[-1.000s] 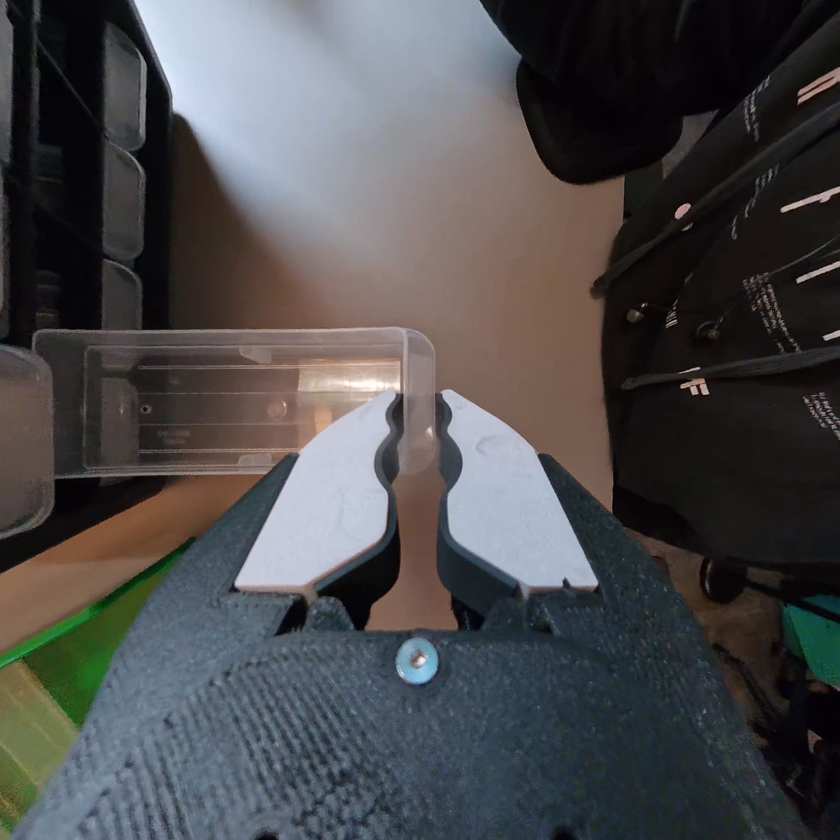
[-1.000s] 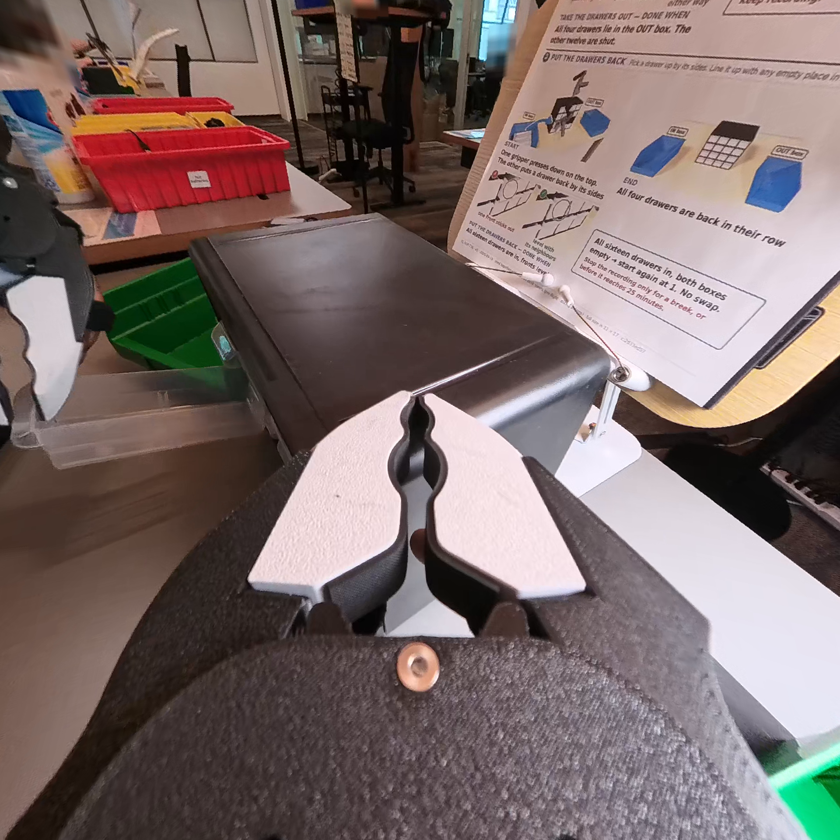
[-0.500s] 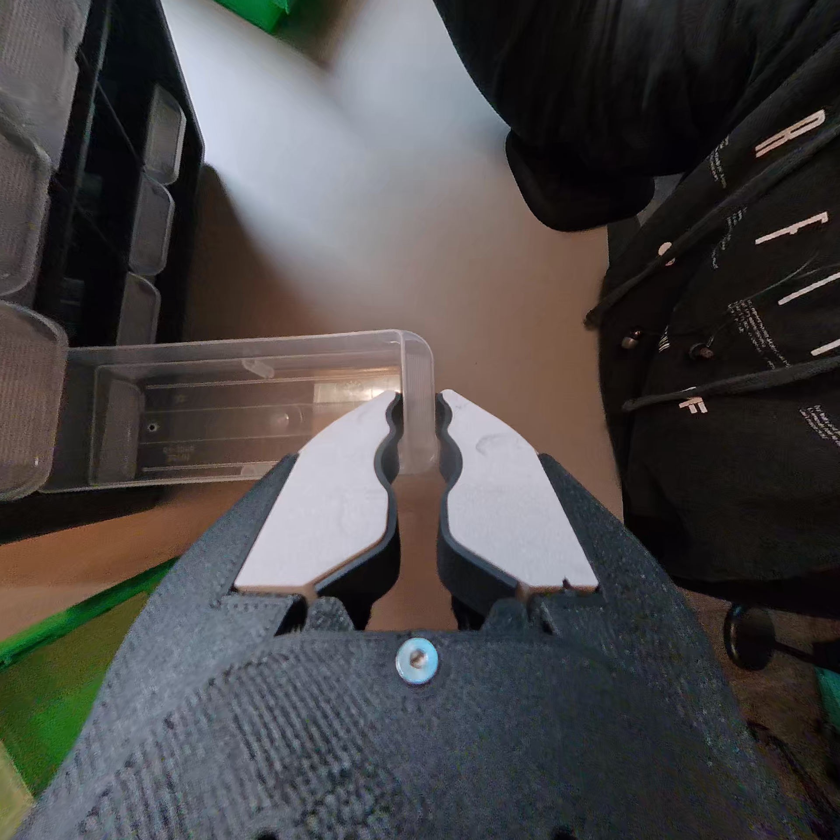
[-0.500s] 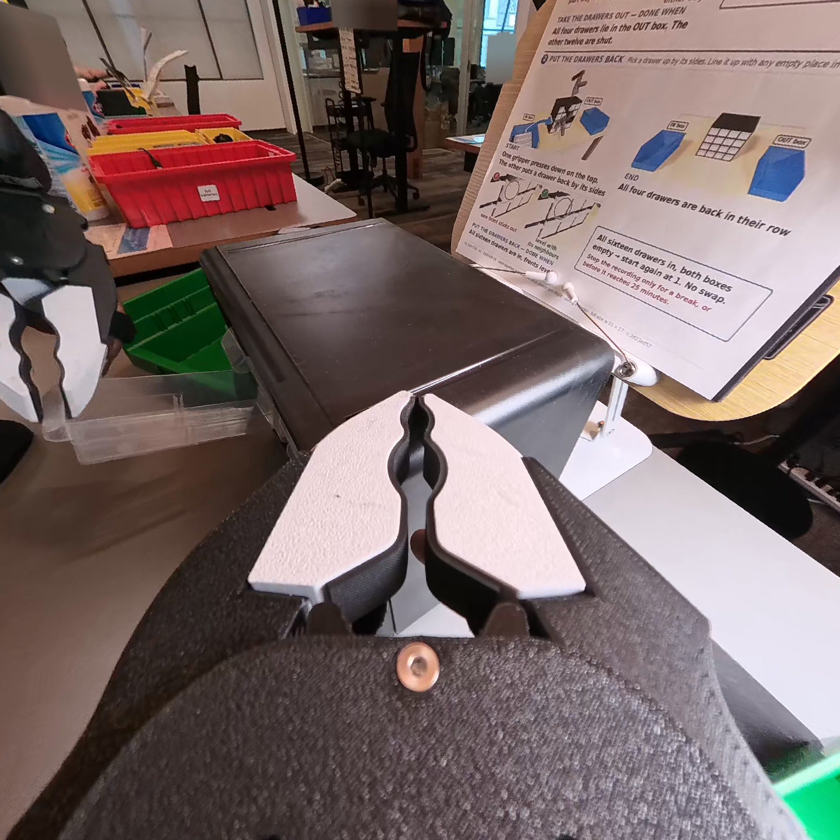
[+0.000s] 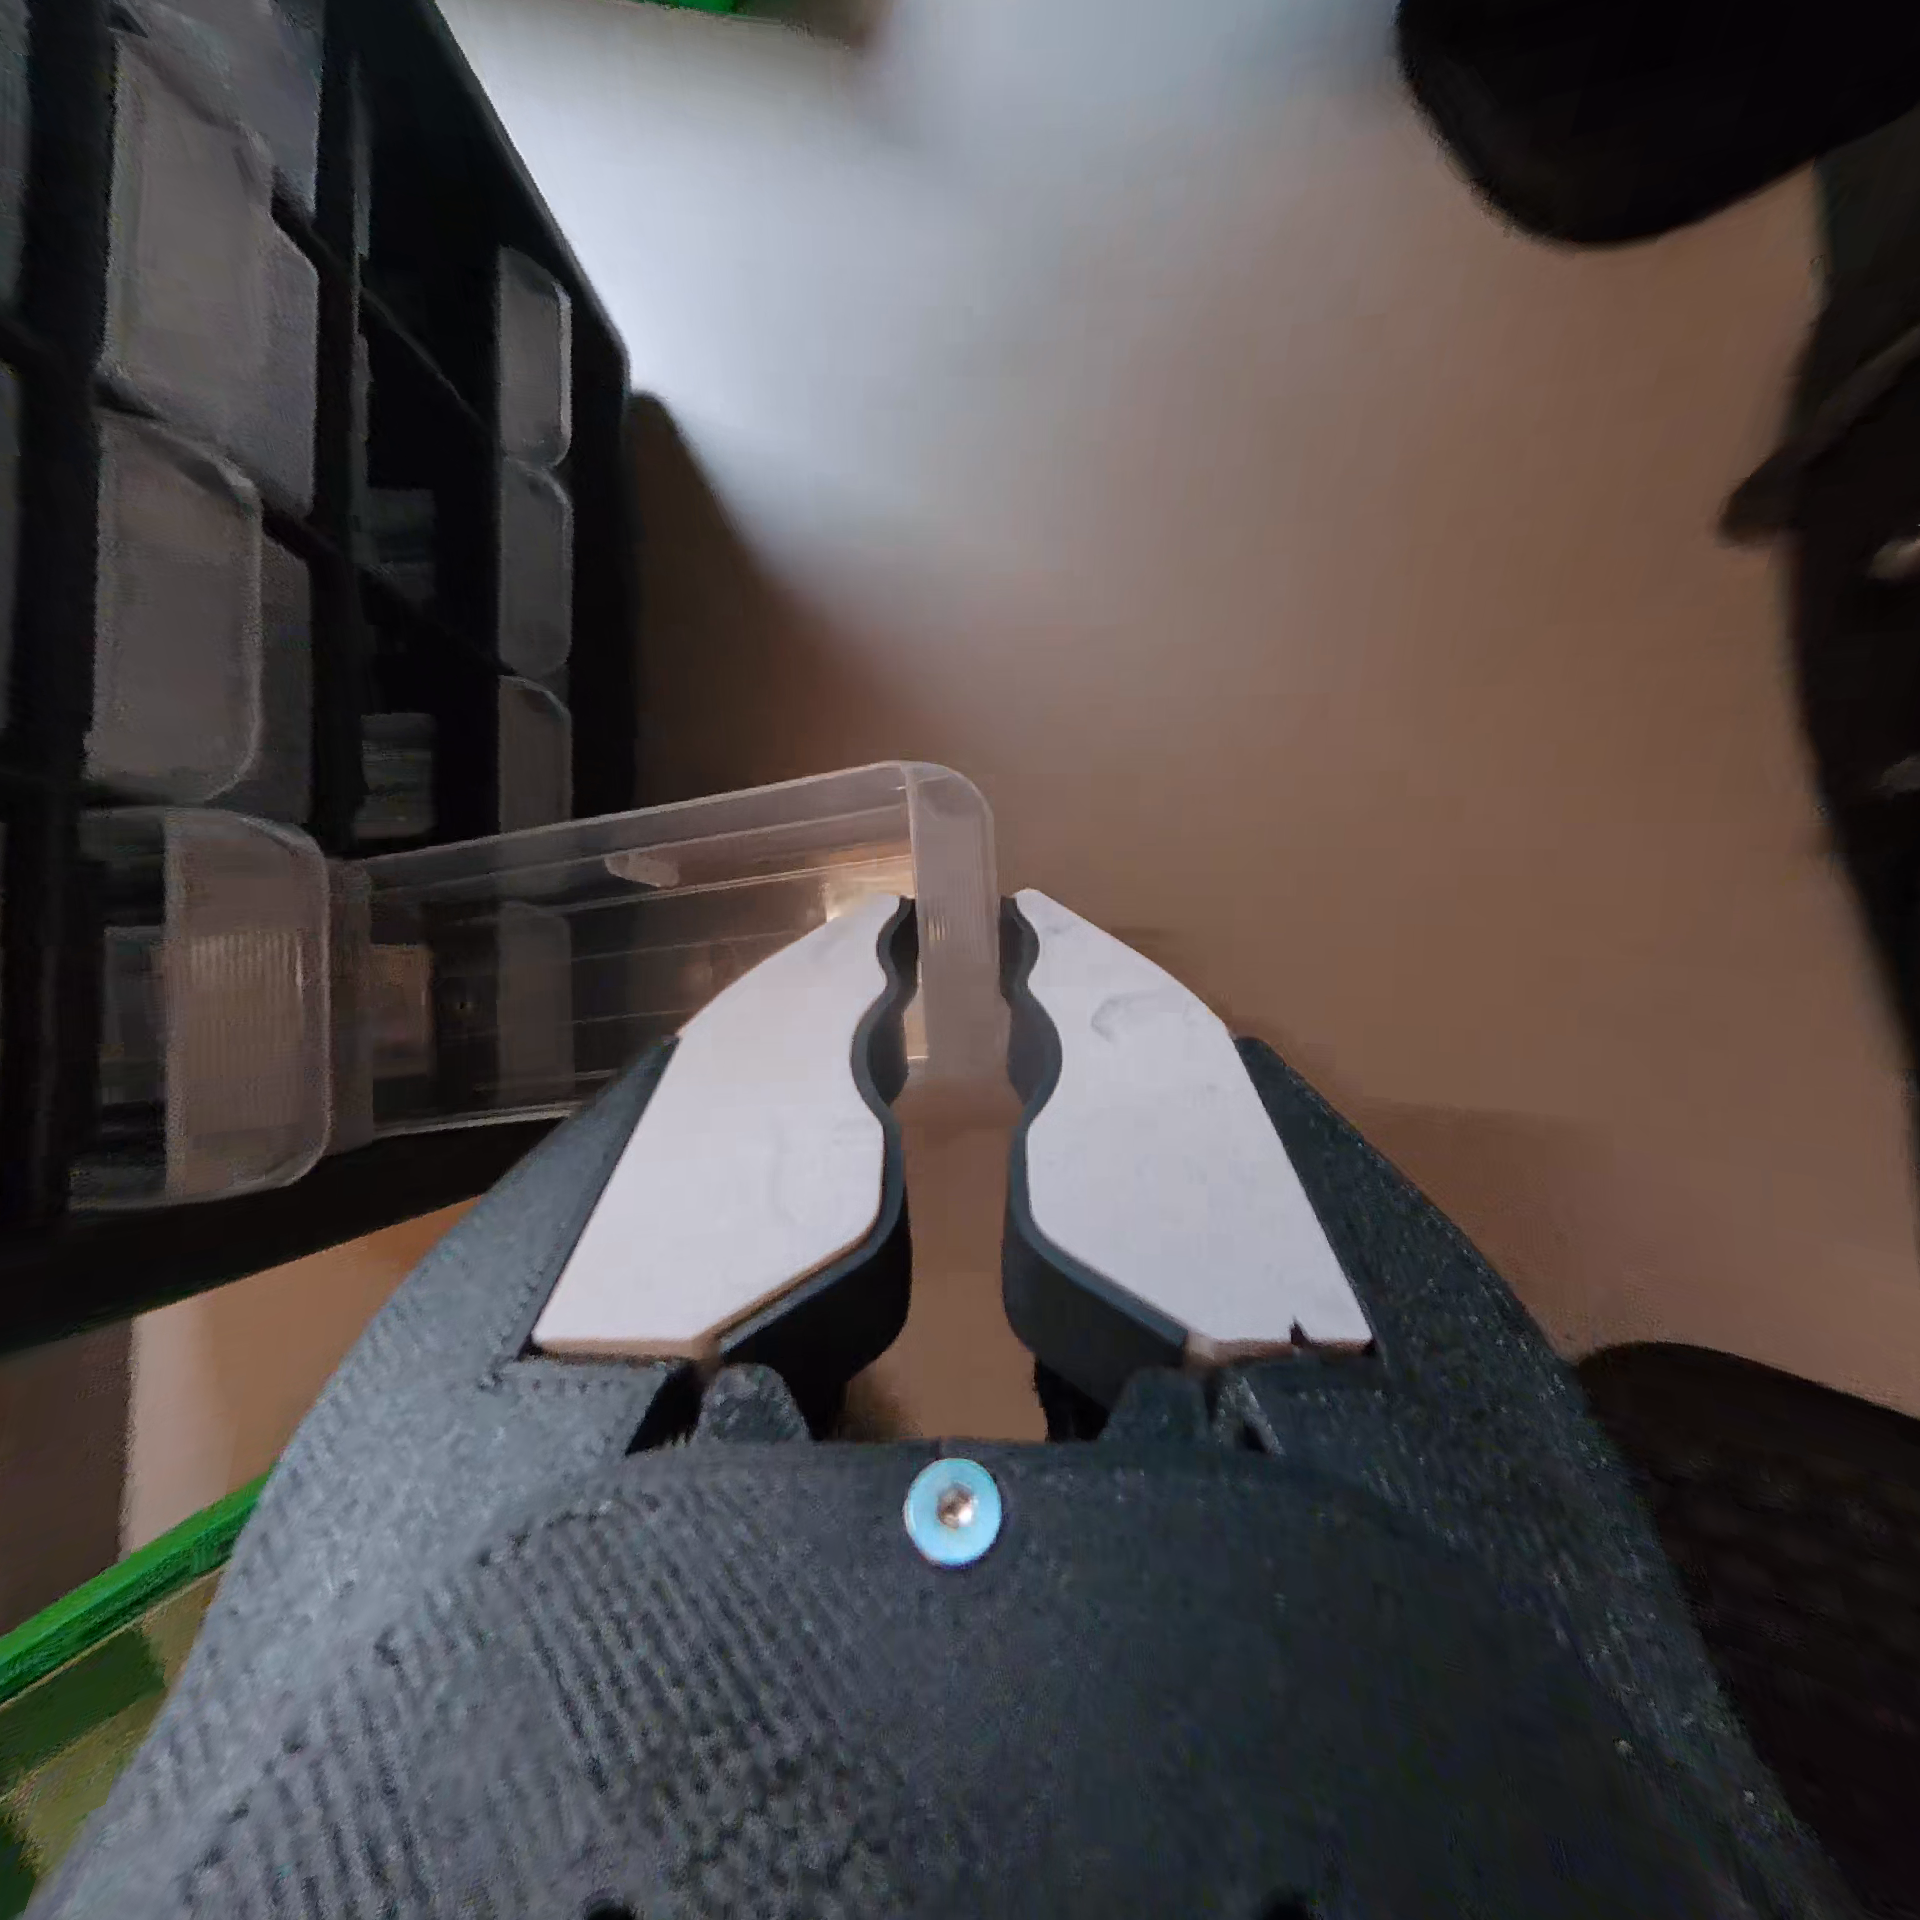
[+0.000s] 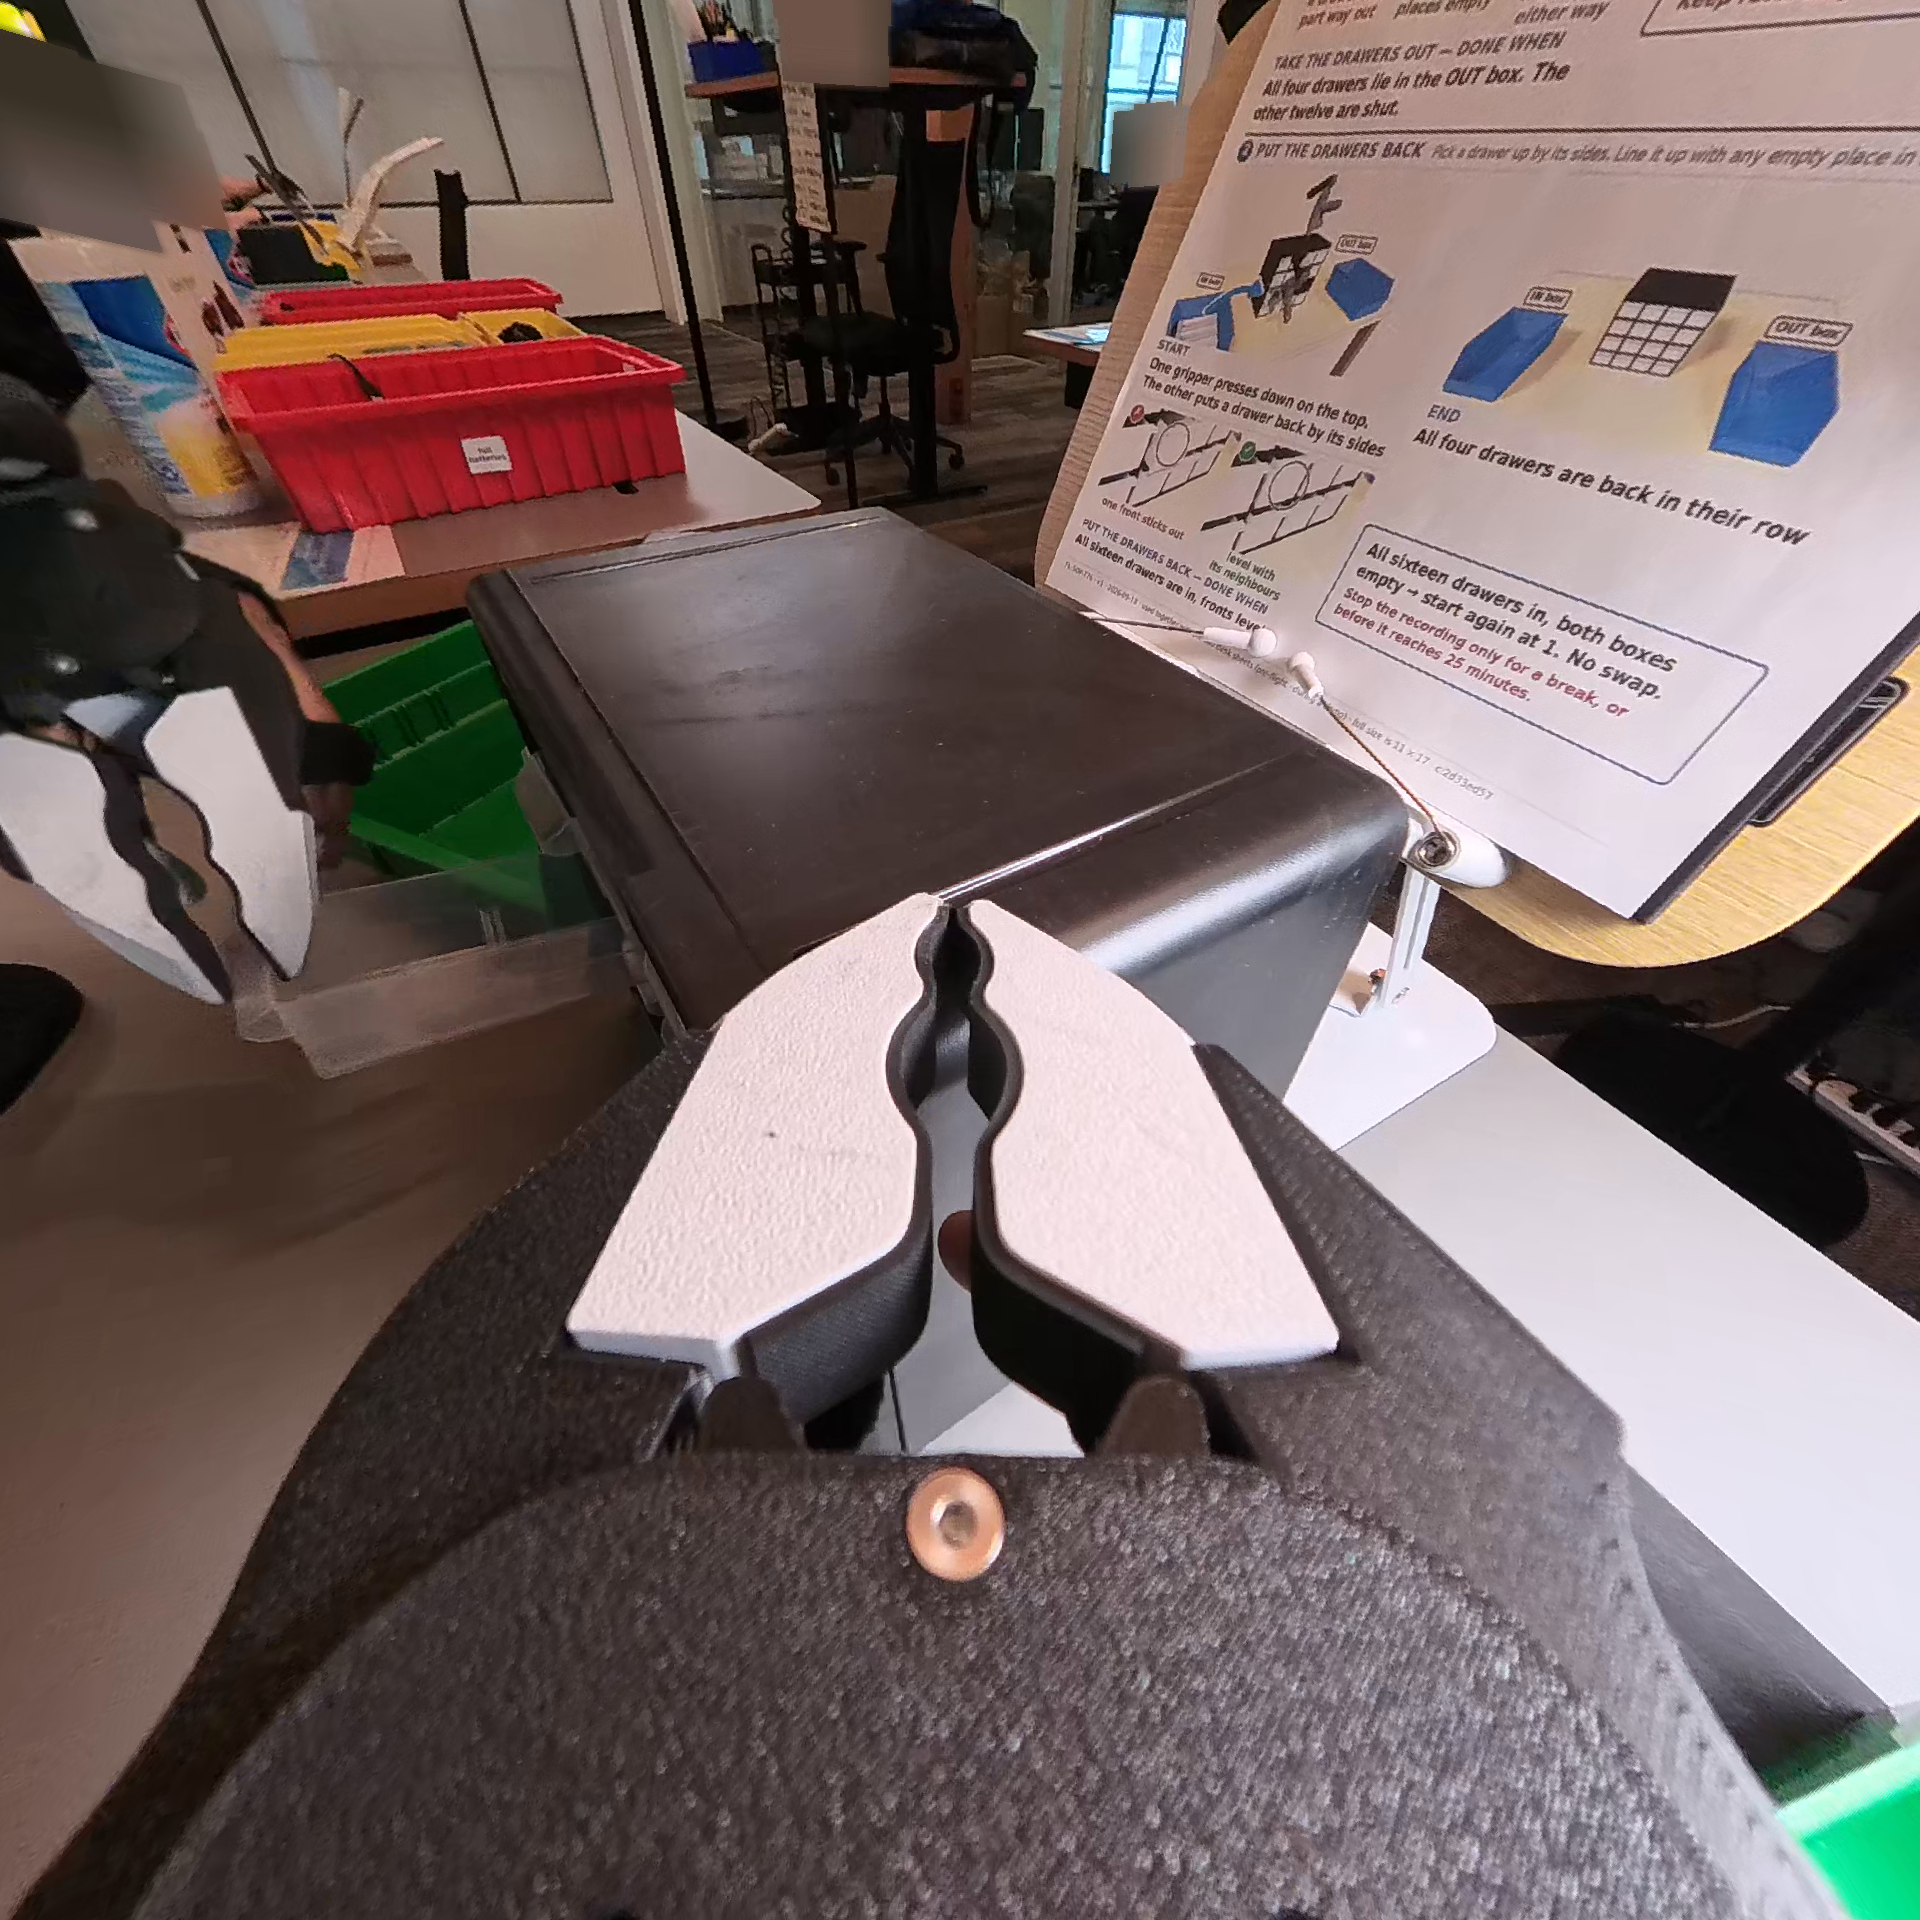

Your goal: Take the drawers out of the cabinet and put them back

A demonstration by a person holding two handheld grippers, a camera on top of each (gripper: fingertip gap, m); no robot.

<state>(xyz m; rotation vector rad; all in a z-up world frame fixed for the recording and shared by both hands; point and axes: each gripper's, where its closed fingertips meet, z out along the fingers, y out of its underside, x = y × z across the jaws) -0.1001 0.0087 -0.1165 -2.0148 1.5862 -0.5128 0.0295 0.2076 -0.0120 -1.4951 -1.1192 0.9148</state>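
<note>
A black cabinet (image 5: 343, 416) with several clear drawers stands at the left of the left wrist view. My left gripper (image 5: 956, 914) is shut on the end wall of a clear empty drawer (image 5: 623, 935), whose other end sits partly inside a cabinet slot. In the right wrist view the cabinet's black top (image 6: 883, 707) fills the middle. My right gripper (image 6: 951, 914) is shut and empty, with its tips at the top's near edge. The left gripper (image 6: 249, 977) shows at the left, holding the drawer (image 6: 436, 966) as it sticks out of the cabinet front.
A green bin (image 6: 436, 748) stands beyond the drawer, and its rim shows in the left wrist view (image 5: 104, 1600). Another green bin corner (image 6: 1860, 1808) is at the lower right. An instruction board (image 6: 1558, 468) leans behind the cabinet. Red bins (image 6: 457, 426) sit on a far table. A person's dark clothing (image 5: 1849, 727) is at the right.
My left gripper has moved toward the cabinet with the drawer, and less of the drawer now sticks out. The right gripper has stayed shut at the cabinet top.
</note>
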